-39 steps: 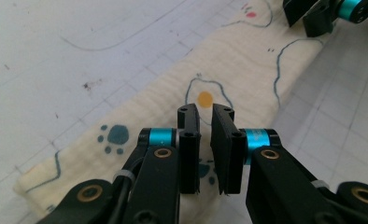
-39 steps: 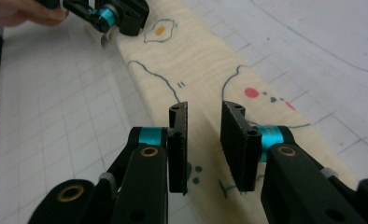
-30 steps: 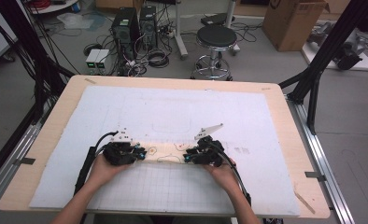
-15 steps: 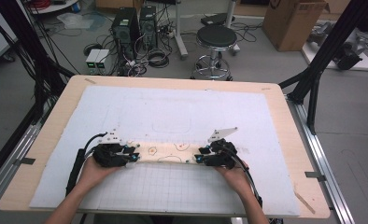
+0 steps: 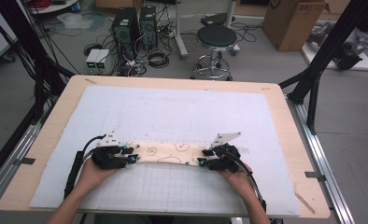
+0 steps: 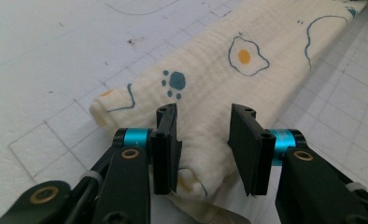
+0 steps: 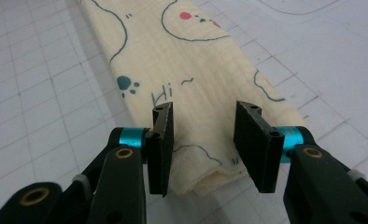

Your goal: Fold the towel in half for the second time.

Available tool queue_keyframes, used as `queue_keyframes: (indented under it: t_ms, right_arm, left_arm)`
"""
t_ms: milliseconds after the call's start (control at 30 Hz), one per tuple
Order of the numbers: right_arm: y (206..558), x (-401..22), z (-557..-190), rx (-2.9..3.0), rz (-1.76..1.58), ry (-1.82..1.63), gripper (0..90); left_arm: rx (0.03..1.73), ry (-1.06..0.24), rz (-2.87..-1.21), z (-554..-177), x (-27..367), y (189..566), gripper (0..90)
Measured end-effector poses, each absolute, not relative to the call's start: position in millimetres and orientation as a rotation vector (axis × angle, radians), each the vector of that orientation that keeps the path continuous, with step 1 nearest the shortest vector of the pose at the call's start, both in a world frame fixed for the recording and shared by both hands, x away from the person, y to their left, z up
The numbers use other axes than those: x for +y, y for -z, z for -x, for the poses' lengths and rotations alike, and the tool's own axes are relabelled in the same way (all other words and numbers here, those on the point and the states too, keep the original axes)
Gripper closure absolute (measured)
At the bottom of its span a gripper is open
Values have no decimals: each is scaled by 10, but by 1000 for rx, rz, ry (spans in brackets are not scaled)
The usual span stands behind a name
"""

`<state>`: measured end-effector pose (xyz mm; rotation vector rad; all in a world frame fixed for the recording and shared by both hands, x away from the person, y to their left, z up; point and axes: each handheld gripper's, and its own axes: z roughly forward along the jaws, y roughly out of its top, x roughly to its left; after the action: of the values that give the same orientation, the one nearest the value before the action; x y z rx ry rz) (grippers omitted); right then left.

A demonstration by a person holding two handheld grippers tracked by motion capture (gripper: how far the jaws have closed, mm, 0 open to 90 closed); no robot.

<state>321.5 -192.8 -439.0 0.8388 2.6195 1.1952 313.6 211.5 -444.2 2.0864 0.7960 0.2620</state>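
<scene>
Two grippers flank one folded cloth (image 5: 166, 152) lying flat as a long strip across the near half of the white mat (image 5: 182, 107); the left gripper (image 5: 133, 156) stands at its left end, the right gripper (image 5: 201, 156) at its right end. Compared with a second ago, the hands sit farther apart and the cloth is stretched out longer between them; both pairs of jaws have just been opening. In each gripper view the jaws stand apart with the cloth's end (image 6: 205, 135) (image 7: 205, 135) between them, pads not pressing it.
</scene>
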Motion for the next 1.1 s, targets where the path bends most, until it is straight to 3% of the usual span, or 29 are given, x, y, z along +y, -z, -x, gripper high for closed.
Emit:
queue_keyframes:
  t_ms: [267,633,967,1100]
  right_arm:
    - [4344,-1968,-3217,2580,-870,-1289,532]
    - [4245,-2116,-3405,2462,-1046,-1360,494]
    - [4372,-2143,-3516,2514,-1164,-1307,499]
    - [4430,-2116,-3539,2565,-1174,-1282,580]
  left_arm:
    - [799,-268,-2029,-3115,2160,4354,579]
    - [987,-375,-1909,-3277,2273,4301,530]
    - [1077,-251,-1927,-3414,2242,4450,573]
    - [1078,-201,-1934,-3425,2253,4468,636]
